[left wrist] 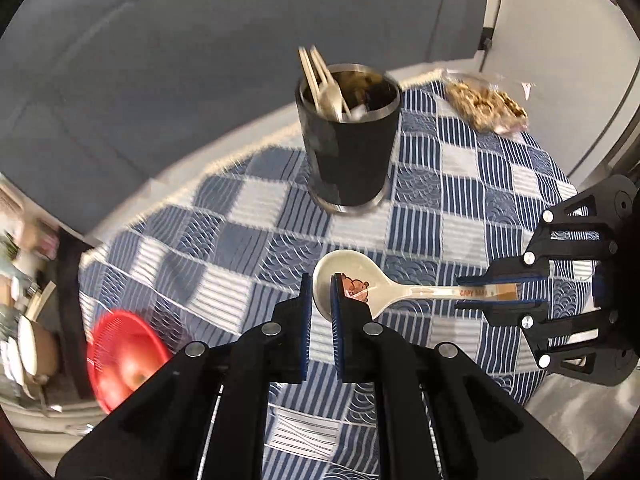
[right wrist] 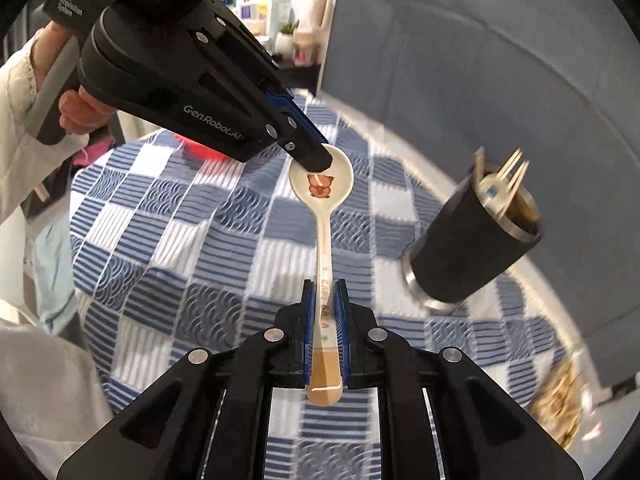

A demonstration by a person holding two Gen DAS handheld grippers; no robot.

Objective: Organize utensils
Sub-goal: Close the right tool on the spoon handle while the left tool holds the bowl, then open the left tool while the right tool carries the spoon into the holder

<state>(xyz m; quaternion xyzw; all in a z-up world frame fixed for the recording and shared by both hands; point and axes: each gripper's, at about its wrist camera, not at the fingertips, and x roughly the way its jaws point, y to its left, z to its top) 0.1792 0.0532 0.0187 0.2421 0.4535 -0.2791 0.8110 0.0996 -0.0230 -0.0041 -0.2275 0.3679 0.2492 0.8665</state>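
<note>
The table (left wrist: pixel 460 240), covered in a blue-and-white patchwork check cloth, fills most of both views. Behind it stands a grey-blue upholstered surface (left wrist: pixel 200 60).

At 12 o'clock in the left wrist view a black cup (left wrist: pixel 348 148) with a steel rim and base stands upright on the cloth; in the right wrist view it sits at 3 o'clock. It holds wooden chopsticks (left wrist: pixel 310 72) and at least one metal utensil, details blurred. Near the far table edge at 1 o'clock lies a clear bag of brown snacks (left wrist: pixel 486 108). At 8 o'clock, by the table's left edge, is a red mesh cover (left wrist: pixel 124 356), blurred.

The right gripper (right wrist: pixel 324 312) has its jaws clenched on the handle of a cream spoon (right wrist: pixel 322 188), which bears a brown cartoon animal in the bowl and orange lettering on the handle. The handle's tan end projects back past the pads toward the camera. The spoon is held above the cloth, near table centre, well apart from the cup.

The left gripper (left wrist: pixel 321 308) meets the spoon at its bowl. In the left wrist view its jaws stand narrowly parted, one finger (left wrist: pixel 340 312) overlapping the bowl and the other beside the bowl's rim. Whether they actually grip the bowl cannot be told.

A bare hand (right wrist: pixel 76 112) with a white sleeve holds the left gripper's handle at 9 o'clock in the right wrist view.
</note>
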